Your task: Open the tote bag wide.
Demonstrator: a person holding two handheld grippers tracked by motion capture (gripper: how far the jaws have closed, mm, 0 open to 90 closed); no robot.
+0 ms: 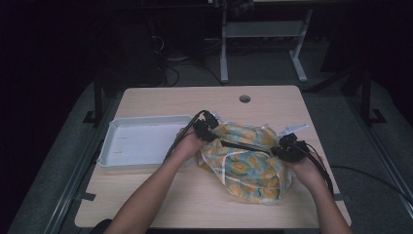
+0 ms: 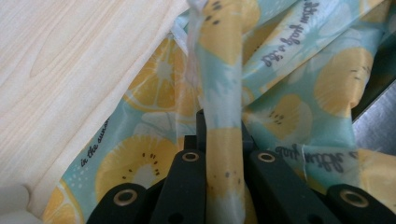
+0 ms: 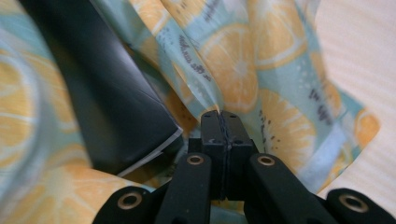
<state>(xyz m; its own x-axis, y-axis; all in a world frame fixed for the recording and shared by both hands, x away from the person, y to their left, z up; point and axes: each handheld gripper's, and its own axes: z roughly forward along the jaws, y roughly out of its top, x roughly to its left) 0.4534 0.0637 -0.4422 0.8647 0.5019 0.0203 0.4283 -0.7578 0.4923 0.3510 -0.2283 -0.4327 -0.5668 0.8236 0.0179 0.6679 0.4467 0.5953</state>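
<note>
A crumpled bag (image 1: 248, 168) of thin teal cloth printed with lemon slices lies on the right half of the wooden table (image 1: 185, 200). At the bag's left top, my left gripper (image 1: 212, 131) is shut on one of its narrow strips (image 2: 223, 84), which runs up between the jaws of the left gripper (image 2: 223, 140). My right gripper (image 1: 281, 148) sits at the bag's right edge. Its jaws are pressed together in the right gripper view, and a fold of the bag (image 3: 243, 70) enters the tips of the right gripper (image 3: 220, 119). A flat black object (image 3: 107, 93) lies among the folds.
An empty white tray (image 1: 141, 141) sits on the left half of the table, just beside my left hand. A round cable hole (image 1: 244, 99) is near the far edge. A white slip (image 1: 294, 129) pokes out behind the bag. Desk legs stand on the dark floor beyond.
</note>
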